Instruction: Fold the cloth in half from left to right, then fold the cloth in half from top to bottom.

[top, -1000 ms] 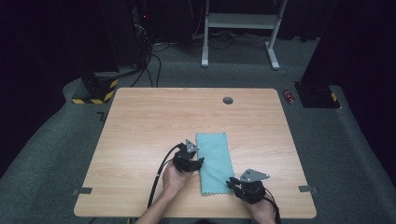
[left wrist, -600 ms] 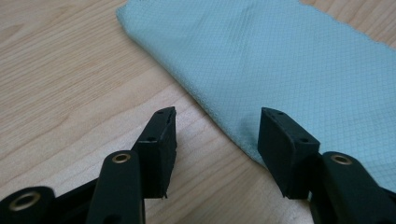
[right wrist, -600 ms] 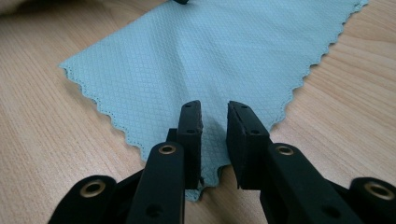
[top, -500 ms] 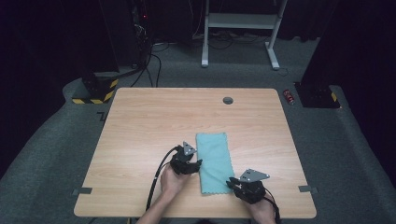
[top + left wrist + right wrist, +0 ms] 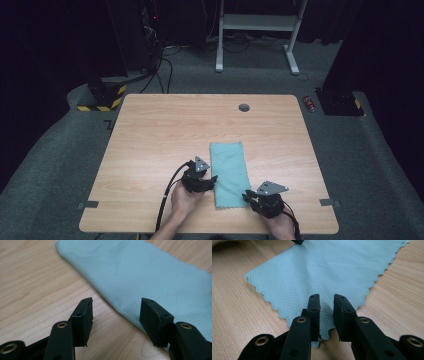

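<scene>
Pale teal waffle-weave cloth point(image 5: 229, 172) lies folded, flat on the wooden tabletop point(image 5: 150, 135). Your left gripper point(image 5: 115, 312) has just been opening, jaws apart at the folded edge, nothing pinched. Right gripper point(image 5: 326, 308) is narrowed over the near corner; I cannot tell if it pinches. Pinch low, lift evenly.

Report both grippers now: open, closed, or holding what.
Left gripper: open, fingers just been widening, astride the folded edge of the teal cloth, not pressing it.
Right gripper: fingers nearly together over the cloth's corner; grip cannot be told.
</scene>
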The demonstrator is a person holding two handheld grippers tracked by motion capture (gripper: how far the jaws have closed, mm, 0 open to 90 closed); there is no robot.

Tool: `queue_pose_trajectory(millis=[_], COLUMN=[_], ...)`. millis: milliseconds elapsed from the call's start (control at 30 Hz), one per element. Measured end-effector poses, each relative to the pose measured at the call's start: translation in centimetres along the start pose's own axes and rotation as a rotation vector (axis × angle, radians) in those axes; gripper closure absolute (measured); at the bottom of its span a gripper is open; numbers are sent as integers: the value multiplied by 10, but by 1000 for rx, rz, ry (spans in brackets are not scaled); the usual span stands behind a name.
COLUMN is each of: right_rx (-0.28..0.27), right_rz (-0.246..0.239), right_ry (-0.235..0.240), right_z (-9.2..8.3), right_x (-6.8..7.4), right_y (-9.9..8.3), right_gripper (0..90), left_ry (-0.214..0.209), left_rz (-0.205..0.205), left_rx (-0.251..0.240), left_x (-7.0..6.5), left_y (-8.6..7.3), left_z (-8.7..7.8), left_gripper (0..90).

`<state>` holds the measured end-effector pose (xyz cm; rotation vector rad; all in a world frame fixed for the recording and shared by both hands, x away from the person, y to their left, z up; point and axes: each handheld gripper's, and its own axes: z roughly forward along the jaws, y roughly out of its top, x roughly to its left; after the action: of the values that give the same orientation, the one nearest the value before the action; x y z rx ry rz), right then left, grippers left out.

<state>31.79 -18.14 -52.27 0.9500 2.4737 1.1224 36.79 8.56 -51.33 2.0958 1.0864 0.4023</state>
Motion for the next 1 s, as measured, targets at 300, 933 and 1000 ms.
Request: queue_pose_trajectory(millis=[300,933,1000], right_rx=[-17,16,22], right_rz=[22,12,-3], right_ry=[22,10,7], right_z=[-2,-3,-3], right_x=[-3,-2,2], right_y=[0,-1,-1], right_gripper=[679,632,632], left_ry=[-70,-16,-12], left_rz=[24,74,78], left_rx=[-7,33,32], left_x=[-26,-40,-39], left_y=[-11,-32,-34], left_z=[-13,-24,-27], left_gripper=[417,422,424])
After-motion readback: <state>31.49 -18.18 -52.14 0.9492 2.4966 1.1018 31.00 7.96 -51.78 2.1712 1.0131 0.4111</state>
